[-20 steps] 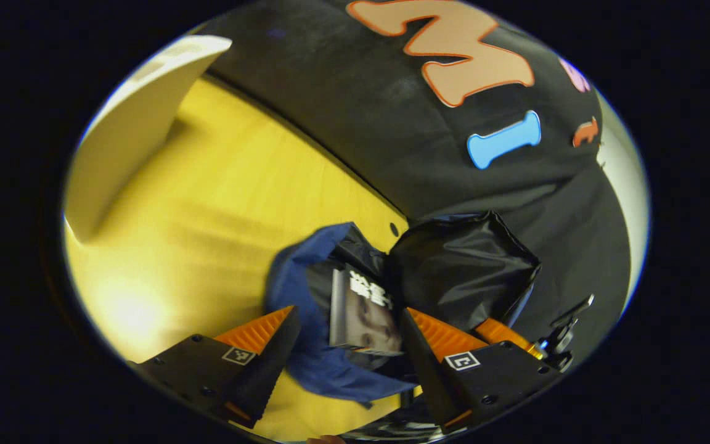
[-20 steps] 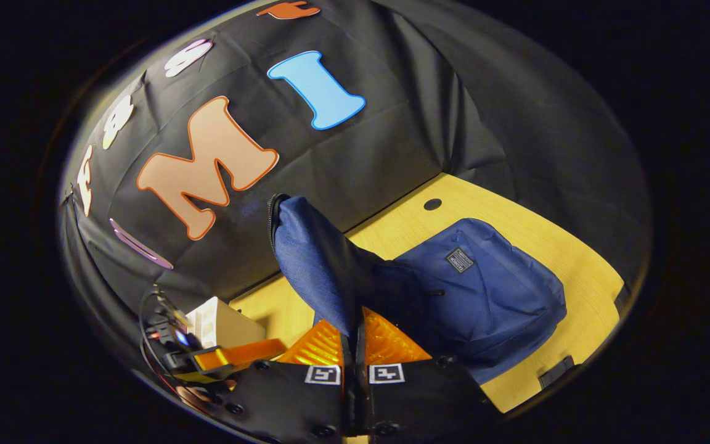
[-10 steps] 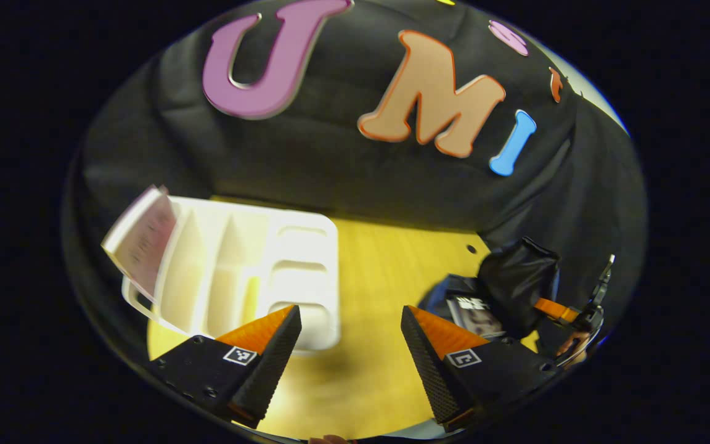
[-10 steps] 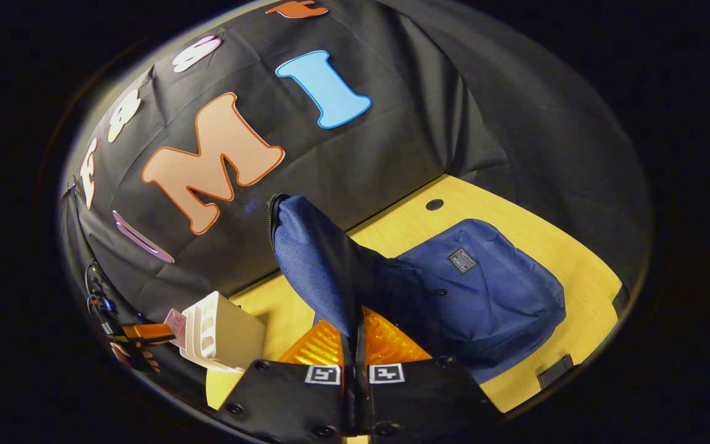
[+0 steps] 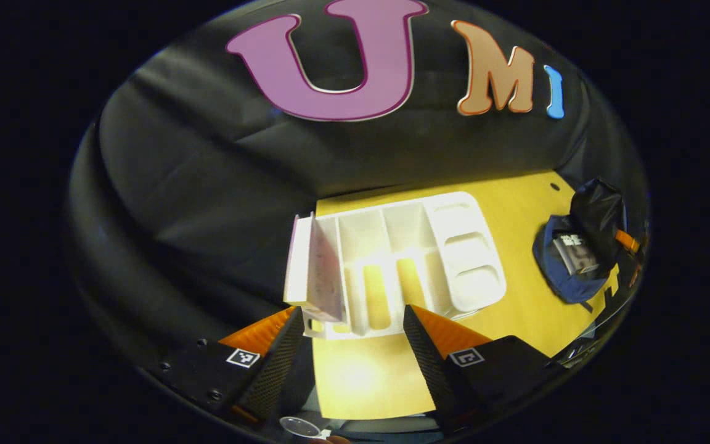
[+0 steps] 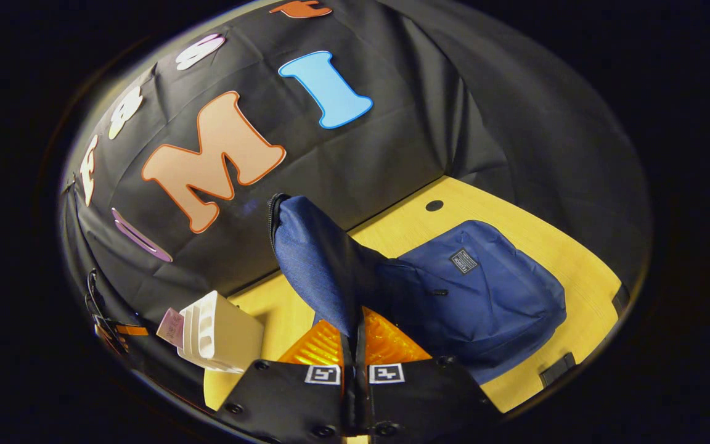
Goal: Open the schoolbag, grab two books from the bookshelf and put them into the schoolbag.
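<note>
Jaws of our left gripper (image 5: pixel 350 345), apart and empty, have swung from the blue fabric schoolbag (image 5: pixel 567 265), one book (image 5: pixel 574 253) inside, toward the white plastic bookshelf (image 5: pixel 392 265); right gripper (image 6: pixel 354 345) stays clamped on the flap (image 6: pixel 312 259).

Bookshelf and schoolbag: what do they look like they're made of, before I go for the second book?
Bookshelf: looks like moulded white plastic, smooth and faintly glossy, with rounded corners and one-piece dividers. Schoolbag: blue woven fabric, probably nylon or polyester, matte, with visible weave and soft folds; its lining looks black, thin and slightly shiny.
</note>
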Demonstrator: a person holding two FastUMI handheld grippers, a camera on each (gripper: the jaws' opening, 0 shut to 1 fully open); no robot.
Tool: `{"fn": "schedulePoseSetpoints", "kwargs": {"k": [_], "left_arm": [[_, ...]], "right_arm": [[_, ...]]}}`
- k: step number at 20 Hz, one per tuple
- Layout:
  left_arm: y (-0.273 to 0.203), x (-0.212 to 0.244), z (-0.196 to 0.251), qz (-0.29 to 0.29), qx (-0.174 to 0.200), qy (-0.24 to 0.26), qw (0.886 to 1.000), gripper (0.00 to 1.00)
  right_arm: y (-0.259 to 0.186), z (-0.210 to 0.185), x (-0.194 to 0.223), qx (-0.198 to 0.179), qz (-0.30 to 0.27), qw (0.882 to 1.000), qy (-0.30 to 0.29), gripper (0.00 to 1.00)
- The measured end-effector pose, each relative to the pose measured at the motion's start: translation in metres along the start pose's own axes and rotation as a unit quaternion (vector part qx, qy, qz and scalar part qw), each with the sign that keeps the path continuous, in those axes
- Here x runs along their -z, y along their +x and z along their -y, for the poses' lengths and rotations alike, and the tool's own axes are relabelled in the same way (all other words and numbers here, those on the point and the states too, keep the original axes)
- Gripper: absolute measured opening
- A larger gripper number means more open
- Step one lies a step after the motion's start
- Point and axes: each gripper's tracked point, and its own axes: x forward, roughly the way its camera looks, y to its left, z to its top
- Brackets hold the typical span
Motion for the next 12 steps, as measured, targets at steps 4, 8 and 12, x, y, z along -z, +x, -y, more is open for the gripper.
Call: {"fn": "schedulePoseSetpoints", "kwargs": {"k": [4,8,12], "left_arm": [[0.018,-0.010,-0.023,-0.051,0.006,-0.001,0.999,0.96],[0.056,-0.014,-0.053,-0.105,-0.019,0.023,0.994,0.96],[0.089,-0.011,-0.057,-0.143,-0.010,0.008,0.990,0.96]], "right_arm": [[0.001,0.001,0.002,0.001,0.003,1.000,0.005,0.03],[0.000,0.002,0.004,0.005,0.005,1.000,0.007,0.03],[0.000,0.001,0.004,0.010,0.006,1.000,0.004,0.03]]}}
